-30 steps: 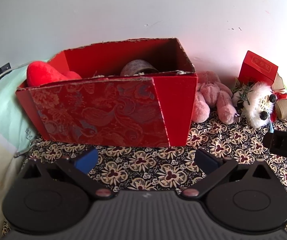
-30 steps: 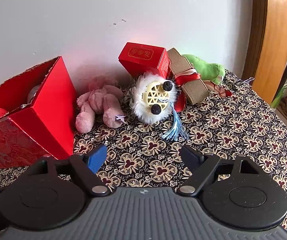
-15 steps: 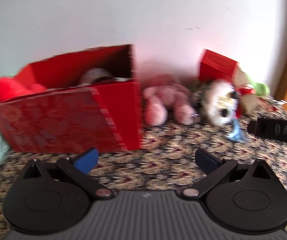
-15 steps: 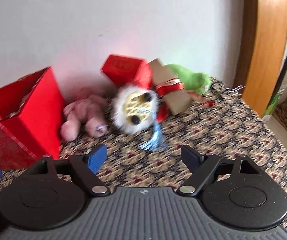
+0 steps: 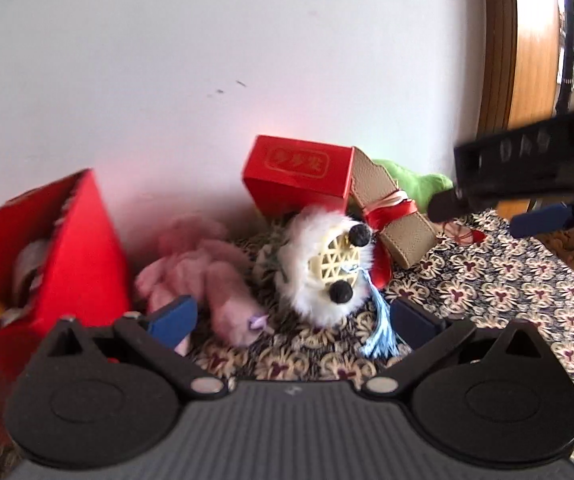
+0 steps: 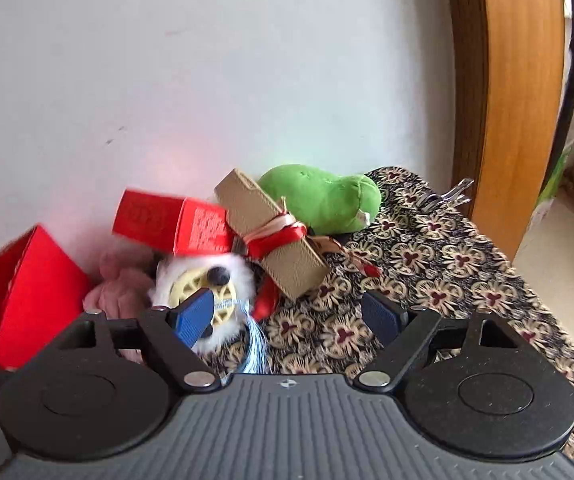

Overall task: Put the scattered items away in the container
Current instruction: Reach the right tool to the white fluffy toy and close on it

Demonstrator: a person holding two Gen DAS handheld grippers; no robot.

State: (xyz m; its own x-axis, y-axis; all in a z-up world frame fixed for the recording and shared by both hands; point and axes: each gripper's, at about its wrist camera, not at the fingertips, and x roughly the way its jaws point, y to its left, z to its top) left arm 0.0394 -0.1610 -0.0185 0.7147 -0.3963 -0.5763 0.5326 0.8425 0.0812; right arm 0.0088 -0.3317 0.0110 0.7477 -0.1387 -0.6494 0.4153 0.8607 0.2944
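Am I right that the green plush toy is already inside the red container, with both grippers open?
Not quite. The green plush toy lies on the patterned tablecloth by the wall, outside the red container, as the right wrist view shows. Both grippers are open.

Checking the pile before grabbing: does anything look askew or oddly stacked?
Yes. The small red box sits tilted on top of the white furry toy, and the tan ribboned case leans slanted against it.
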